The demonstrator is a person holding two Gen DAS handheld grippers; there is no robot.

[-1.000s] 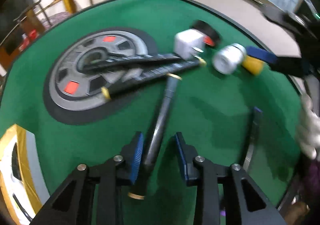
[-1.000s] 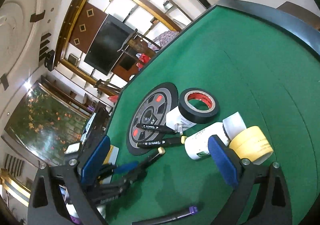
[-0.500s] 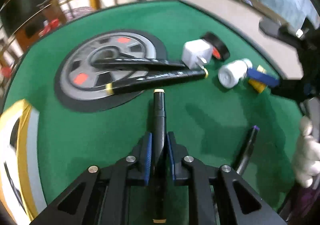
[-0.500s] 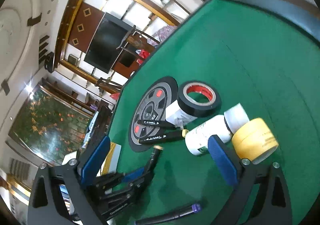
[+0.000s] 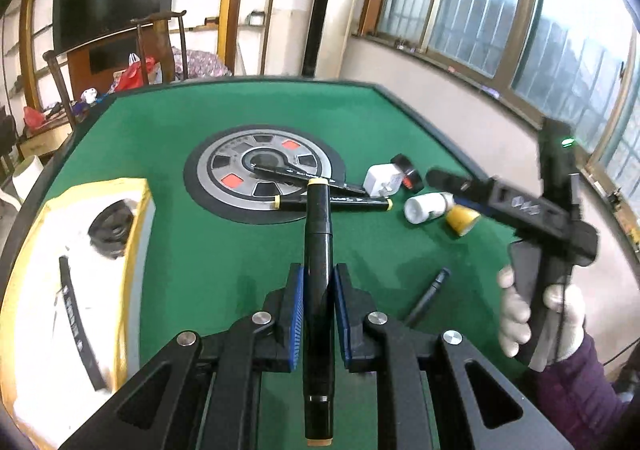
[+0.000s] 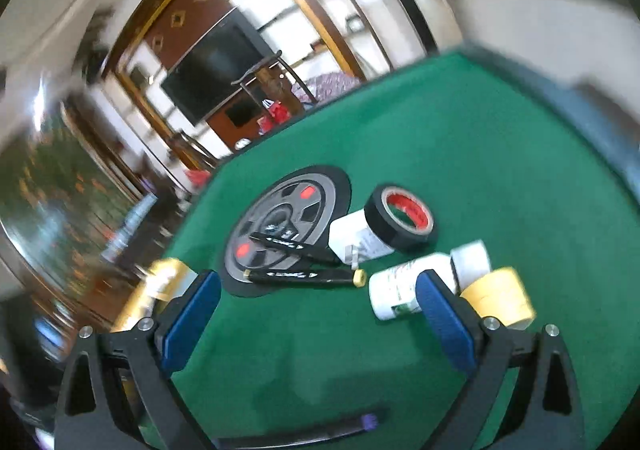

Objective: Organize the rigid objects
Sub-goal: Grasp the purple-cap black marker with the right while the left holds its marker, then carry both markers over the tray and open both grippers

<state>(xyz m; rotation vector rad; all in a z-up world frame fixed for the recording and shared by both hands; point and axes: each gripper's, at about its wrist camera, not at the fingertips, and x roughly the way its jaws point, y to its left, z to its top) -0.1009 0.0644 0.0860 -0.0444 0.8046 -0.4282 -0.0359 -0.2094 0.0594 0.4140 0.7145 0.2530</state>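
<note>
My left gripper [image 5: 318, 284] is shut on a black marker with yellow ends [image 5: 318, 242], held above the green table and pointing toward the wheel-pattern mat [image 5: 240, 174]. Two more black markers [image 5: 336, 204] [image 6: 304, 276] lie across that mat's near edge. A purple-tipped marker [image 5: 428, 296] [image 6: 304, 434] lies on the felt close by. My right gripper [image 6: 320, 310] is open with nothing between its blue pads; in the left wrist view a gloved hand [image 5: 536, 314] holds it over the white bottle [image 5: 426, 206] [image 6: 400, 286].
A white charger [image 6: 356, 238], a black tape roll [image 6: 400, 218] and a yellow tape roll [image 6: 500, 294] cluster right of the mat [image 6: 280, 226]. A white and yellow box [image 5: 80, 270] lies at the table's left edge. Chairs and shelves stand beyond.
The left gripper's jaws closed on the yellow-ended marker and lifted it off the felt. The right gripper shifted and rolled a little, staying open.
</note>
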